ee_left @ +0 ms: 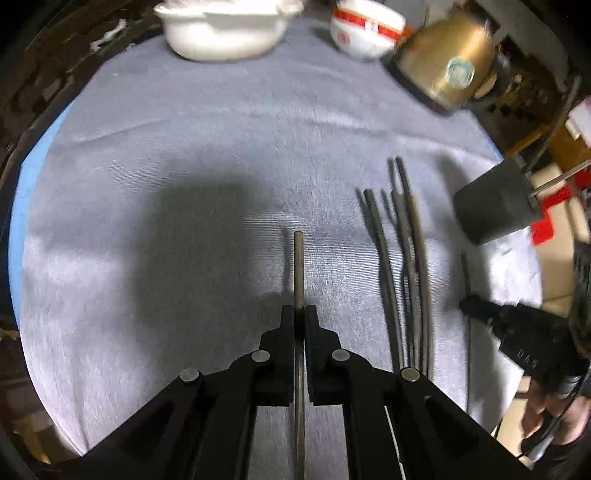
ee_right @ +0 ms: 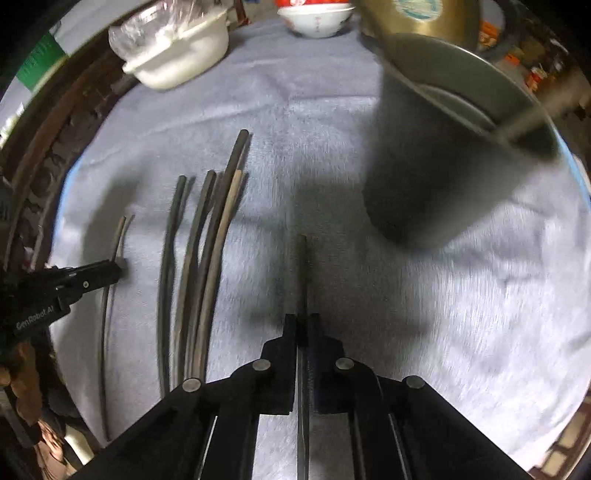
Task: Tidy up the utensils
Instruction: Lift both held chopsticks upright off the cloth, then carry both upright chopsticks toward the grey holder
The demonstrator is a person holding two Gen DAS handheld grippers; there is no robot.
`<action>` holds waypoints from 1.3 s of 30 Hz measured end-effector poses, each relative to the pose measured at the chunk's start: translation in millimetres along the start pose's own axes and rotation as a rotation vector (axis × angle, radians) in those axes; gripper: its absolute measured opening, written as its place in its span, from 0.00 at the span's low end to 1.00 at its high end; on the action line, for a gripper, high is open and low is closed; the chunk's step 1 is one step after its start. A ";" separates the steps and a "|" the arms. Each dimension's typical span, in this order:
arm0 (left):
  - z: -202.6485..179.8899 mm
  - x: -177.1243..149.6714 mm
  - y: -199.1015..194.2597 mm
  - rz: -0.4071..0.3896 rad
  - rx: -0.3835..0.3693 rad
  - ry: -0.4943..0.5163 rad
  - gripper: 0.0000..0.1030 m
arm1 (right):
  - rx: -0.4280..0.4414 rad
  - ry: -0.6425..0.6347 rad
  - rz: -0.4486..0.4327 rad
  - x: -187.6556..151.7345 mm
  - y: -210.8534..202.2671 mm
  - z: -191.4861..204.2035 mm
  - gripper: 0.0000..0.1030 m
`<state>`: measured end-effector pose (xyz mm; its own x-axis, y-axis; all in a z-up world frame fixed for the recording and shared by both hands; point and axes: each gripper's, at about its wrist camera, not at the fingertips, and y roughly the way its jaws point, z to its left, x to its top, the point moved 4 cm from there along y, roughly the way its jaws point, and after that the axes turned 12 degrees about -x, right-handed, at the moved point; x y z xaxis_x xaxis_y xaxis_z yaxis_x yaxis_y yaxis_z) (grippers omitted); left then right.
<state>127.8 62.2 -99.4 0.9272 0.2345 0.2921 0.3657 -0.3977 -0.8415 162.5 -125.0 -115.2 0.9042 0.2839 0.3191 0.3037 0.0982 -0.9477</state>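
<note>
Several dark chopsticks (ee_left: 404,258) lie side by side on a grey cloth (ee_left: 184,147); they also show in the right wrist view (ee_right: 201,258). My left gripper (ee_left: 299,314) is shut on one chopstick (ee_left: 299,269) and holds it above the cloth, left of the pile. My right gripper (ee_right: 302,321) is shut on another chopstick (ee_right: 302,273), right of the pile. A dark grey utensil holder (ee_right: 443,166) stands ahead and right of it, with something thin sticking out of its top. The holder also shows in the left wrist view (ee_left: 495,206).
A white lidded pot (ee_left: 225,29), a red-and-white bowl (ee_left: 364,31) and a brass kettle (ee_left: 443,62) stand along the cloth's far edge. The dark wooden table rim (ee_right: 40,155) curves around the left. The right gripper (ee_left: 466,307) shows at the left wrist view's right edge.
</note>
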 end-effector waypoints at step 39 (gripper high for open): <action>-49.9 -39.0 -124.7 -0.859 0.121 0.236 0.06 | -0.189 0.228 -0.868 -54.6 -159.0 -49.5 0.06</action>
<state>50.0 58.4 16.9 0.3351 0.2141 0.9176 0.9422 -0.0701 -0.3277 79.7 -203.3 17.9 0.3672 -0.0140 0.9301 0.9300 0.0260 -0.3667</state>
